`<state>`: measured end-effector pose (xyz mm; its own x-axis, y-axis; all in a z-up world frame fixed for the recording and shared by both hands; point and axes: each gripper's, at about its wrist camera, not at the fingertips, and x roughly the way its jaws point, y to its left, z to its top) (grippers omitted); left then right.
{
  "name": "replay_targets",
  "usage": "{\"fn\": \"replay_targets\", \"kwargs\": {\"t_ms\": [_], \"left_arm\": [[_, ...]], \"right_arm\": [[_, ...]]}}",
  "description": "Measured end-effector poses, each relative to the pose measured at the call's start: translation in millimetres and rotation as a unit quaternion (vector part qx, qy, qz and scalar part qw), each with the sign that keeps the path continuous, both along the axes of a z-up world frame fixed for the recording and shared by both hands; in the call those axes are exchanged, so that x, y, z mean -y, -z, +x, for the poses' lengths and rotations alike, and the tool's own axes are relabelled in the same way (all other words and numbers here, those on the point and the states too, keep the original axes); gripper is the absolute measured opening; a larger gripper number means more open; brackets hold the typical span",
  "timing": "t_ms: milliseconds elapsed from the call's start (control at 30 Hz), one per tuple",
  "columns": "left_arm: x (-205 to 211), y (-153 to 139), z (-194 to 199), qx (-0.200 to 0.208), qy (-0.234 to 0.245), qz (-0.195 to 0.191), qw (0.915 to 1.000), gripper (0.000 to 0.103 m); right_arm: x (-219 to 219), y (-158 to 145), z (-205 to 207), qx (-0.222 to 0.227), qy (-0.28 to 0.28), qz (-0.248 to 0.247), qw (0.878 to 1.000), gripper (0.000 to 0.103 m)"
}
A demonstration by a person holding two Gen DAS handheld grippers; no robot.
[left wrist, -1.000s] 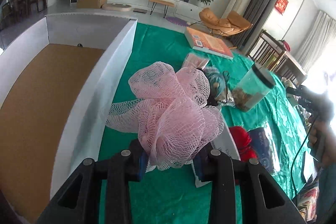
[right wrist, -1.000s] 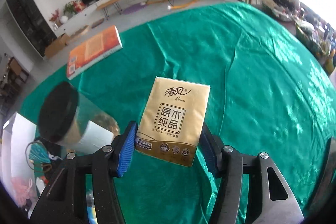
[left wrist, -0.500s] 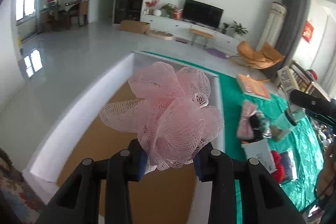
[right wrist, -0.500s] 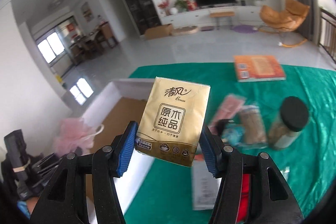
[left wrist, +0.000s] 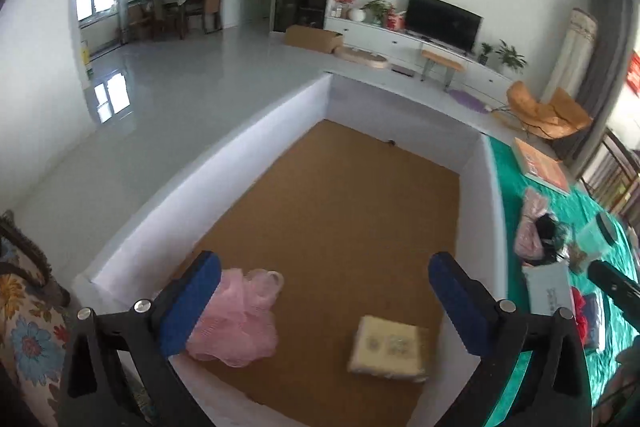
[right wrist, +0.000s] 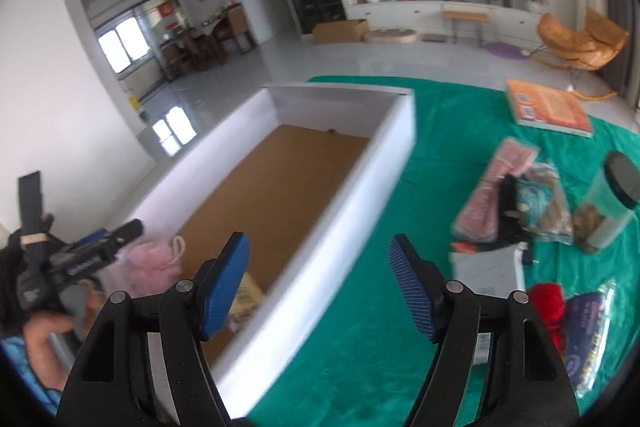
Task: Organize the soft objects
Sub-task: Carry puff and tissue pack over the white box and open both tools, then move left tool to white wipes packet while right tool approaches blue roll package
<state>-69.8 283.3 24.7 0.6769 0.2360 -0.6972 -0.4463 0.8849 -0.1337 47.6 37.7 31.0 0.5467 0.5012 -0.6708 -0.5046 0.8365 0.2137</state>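
A white box (left wrist: 482,183) with a brown floor stands at the left end of the green table. The pink mesh bath puff (left wrist: 240,319) lies in its near left corner. The gold tissue pack (left wrist: 390,347) lies on the box floor near the front. My left gripper (left wrist: 320,303) is open and empty above the box. My right gripper (right wrist: 320,279) is open and empty over the box's right wall (right wrist: 348,227). The puff (right wrist: 156,259) and the pack (right wrist: 246,297) also show in the right wrist view.
On the green cloth (right wrist: 440,131) right of the box lie an orange book (right wrist: 548,109), a pink packet (right wrist: 496,191), a snack bag (right wrist: 548,203), a black-lidded jar (right wrist: 608,203), a white box (right wrist: 488,271), a red item (right wrist: 548,311) and a blue packet (right wrist: 592,331).
Both grippers have opened. The pink puff and the gold tissue pack have left the jaws and now lie inside the white box.
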Motion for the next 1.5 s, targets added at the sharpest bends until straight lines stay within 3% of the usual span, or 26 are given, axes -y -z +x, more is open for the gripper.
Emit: {"fn": "replay_targets", "kwargs": {"t_ms": [133, 267, 400, 533, 667, 833, 933, 1067, 1500], "left_arm": [[77, -6, 26, 0.014, 0.124, -0.019, 0.992, 0.103], [152, 5, 37, 0.003, 0.23, -0.057, 0.9716, 0.103], [208, 34, 50, -0.033, 0.277, -0.048, 0.9591, 0.103], [236, 69, 55, -0.079, 0.292, -0.015, 0.953, 0.103], [253, 90, 56, -0.094, 0.31, 0.026, 0.9457, 0.103], [260, 119, 74, -0.111, 0.305, 0.063, 0.9439, 0.103], [256, 126, 86, -0.1, 0.292, 0.05, 0.9499, 0.103], [257, 126, 106, -0.103, 0.289, 0.052, 0.9505, 0.103], [250, 127, 154, -0.095, 0.283, 0.046, 0.9532, 0.103]], "right_arm": [[84, 33, 0, 0.016, 0.125, -0.032, 0.992, 0.075], [160, 61, 5, 0.02, 0.23, -0.083, 0.97, 0.075], [208, 80, 12, 0.004, 0.279, -0.11, 0.954, 0.076], [232, 82, 7, 0.019, 0.322, -0.116, 0.94, 0.077], [252, 84, -3, 0.024, 0.351, -0.071, 0.933, 0.077], [274, 105, 6, -0.036, 0.39, -0.062, 0.918, 0.077], [285, 115, 2, -0.058, 0.405, -0.048, 0.911, 0.077], [287, 119, 3, -0.063, 0.413, -0.053, 0.907, 0.077], [278, 121, 7, -0.061, 0.407, -0.088, 0.907, 0.084]]}}
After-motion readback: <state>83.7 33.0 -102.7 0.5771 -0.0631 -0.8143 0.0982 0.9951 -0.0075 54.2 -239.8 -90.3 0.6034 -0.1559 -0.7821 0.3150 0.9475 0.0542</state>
